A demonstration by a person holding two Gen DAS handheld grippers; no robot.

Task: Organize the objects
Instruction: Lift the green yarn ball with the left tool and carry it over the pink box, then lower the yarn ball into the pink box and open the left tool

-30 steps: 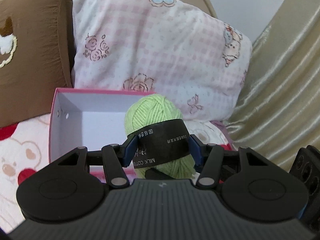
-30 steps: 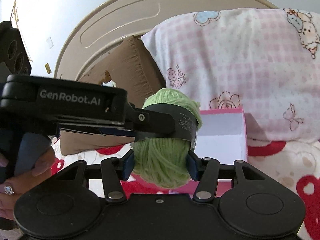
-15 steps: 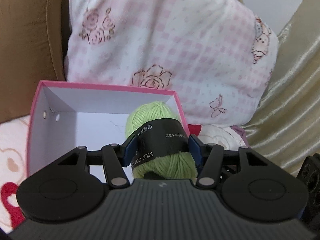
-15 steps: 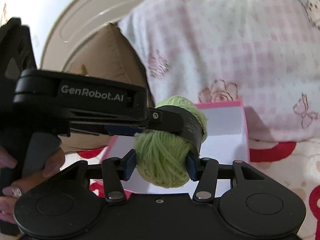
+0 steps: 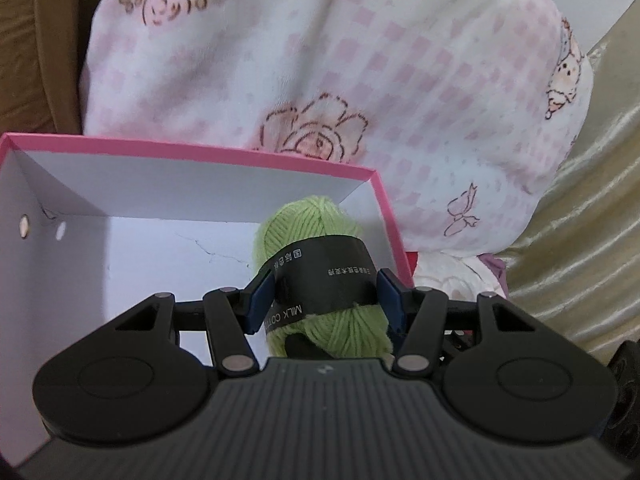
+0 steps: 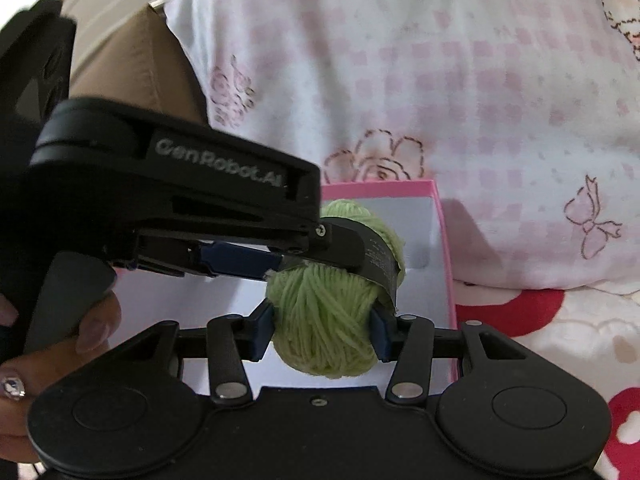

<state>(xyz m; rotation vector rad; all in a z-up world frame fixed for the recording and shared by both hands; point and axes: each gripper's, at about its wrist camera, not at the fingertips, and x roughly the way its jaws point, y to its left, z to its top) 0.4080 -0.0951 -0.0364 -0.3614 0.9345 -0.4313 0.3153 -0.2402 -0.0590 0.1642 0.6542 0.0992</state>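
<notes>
— So, where's the green yarn ball (image 5: pixel 316 280)?
— Over the pink box (image 5: pixel 192 152), by its right wall, pillow (image 5: pixel 360 60) behind. Left hand-held gripper (image 5: pixel 324 294) clamps its black paper band; right hand-held gripper (image 6: pixel 322 328) is closing on the bare strands.
— How will it handle?
— Probably light, soft, squashy. Hold the belly; the band might slip.

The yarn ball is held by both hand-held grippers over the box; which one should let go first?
Probably the right: it pinches only loose yarn near the end, while the left clamps the banded middle above the box.
</notes>
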